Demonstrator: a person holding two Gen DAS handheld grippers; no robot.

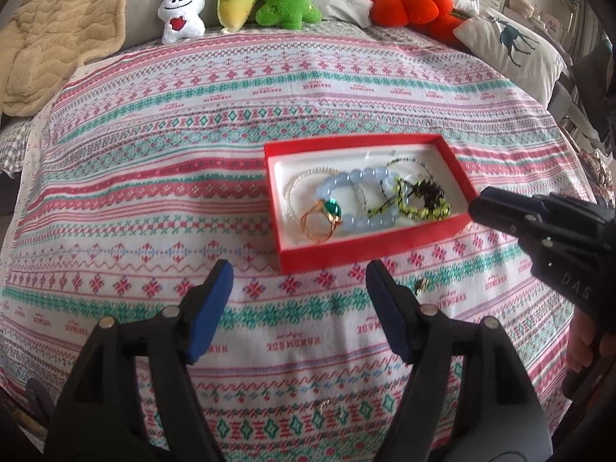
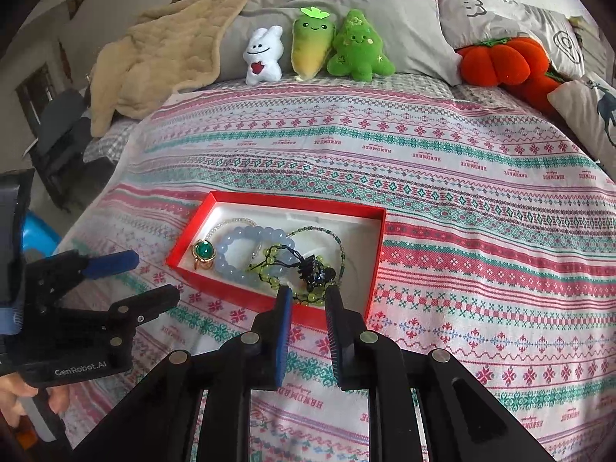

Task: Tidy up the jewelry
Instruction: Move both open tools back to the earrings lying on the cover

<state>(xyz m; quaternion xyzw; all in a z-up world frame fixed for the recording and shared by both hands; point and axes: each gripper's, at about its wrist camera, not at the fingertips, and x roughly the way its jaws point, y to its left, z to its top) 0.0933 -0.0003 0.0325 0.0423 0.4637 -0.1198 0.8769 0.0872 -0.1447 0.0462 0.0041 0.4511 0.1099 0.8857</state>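
The red box lies flat, long axis running left-right.

left tongs: jaws spread wide, nothing between the blue pads; angled steeply downward, hovering, touching nothing.
left tongs from the right wrist view: seen side-on at the left edge, one blue-padded finger above, one black finger below, clearly parted.
left hand: fingers wrapped round the handle under the black body, only partly in view.
right tongs: jaws nearly together, a narrow gap left between the pads, nothing gripped; tilted steeply downward.
right tongs from the left wrist view: enter from the right, tips close together.
right hand: fingers on the handle at the right edge, mostly hidden.
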